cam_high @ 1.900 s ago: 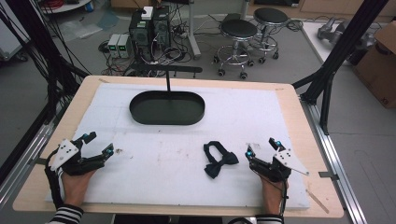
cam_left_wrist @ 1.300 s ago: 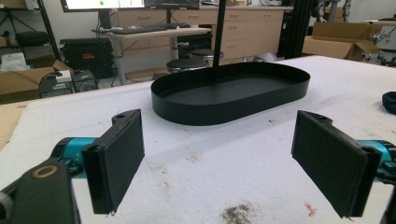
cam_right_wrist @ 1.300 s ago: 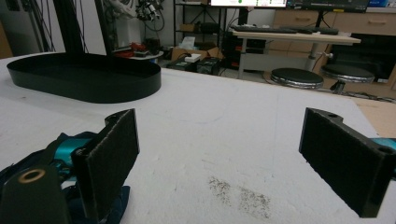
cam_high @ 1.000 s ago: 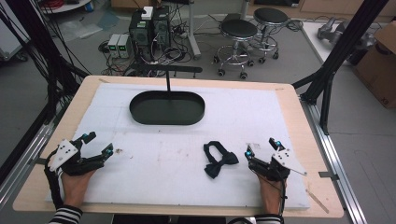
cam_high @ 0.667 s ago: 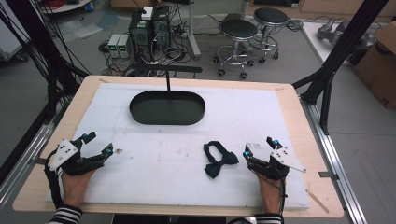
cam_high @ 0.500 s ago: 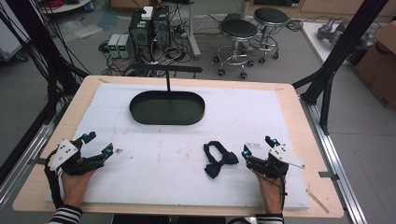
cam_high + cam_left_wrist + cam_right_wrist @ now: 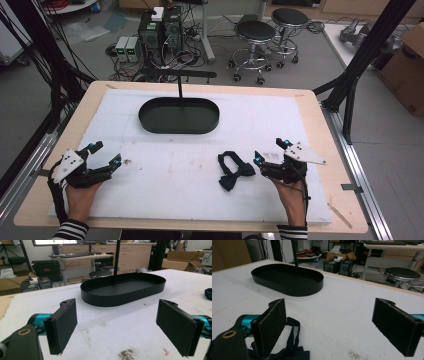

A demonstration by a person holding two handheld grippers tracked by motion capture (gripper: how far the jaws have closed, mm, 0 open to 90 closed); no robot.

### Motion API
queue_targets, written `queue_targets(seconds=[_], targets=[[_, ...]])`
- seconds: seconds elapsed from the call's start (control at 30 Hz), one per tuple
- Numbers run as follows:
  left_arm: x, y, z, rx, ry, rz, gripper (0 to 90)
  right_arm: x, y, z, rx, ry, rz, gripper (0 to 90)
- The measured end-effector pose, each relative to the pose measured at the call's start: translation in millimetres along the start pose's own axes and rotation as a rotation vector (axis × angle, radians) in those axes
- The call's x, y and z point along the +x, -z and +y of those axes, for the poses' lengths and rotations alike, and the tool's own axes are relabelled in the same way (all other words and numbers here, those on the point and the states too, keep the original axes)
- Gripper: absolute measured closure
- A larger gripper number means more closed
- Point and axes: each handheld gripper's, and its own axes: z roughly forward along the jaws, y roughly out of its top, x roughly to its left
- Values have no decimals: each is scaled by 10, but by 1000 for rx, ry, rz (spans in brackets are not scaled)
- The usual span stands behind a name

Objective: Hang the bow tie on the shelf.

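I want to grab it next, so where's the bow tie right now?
In the high view the bow tie lies on the white mat, just left of the open right gripper, nearer the person than the black tray.

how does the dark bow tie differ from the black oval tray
The dark fabric bow tie is small, soft and crumpled, lying near the right gripper. The black oval metal tray is far larger, rigid, with a low upright rim, at the far middle. Both rest on the white padded tabletop.
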Motion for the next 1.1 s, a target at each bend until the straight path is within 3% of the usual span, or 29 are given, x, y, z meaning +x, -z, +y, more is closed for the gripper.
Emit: queue_targets(seconds=[0.1,0.17,0.4,0.53,0.77,0.9,0.93,1.1], targets=[[-1,-1,0,0,-1,1,175,30,-15,52,14,41,13,146],[-2,-2,0,-1,-2,2,175,61,-45,132,61,84,37,157],[-1,-1,0,-1,0,1,175,89,-134,252,176,103,97,186],[-2,-2,0,-2,1,0,176,121,-208,299,243,152,131,232],[-1,-1,0,-2,1,0,176,127,-294,288,329,121,165,254],[-1,-3,0,-2,2,1,176,143,-362,279,384,122,193,276],[0,-3,0,-1,2,0,176,163,-401,282,419,121,202,278],[0,-2,0,0,2,0,176,213,-493,272,472,140,223,275]])
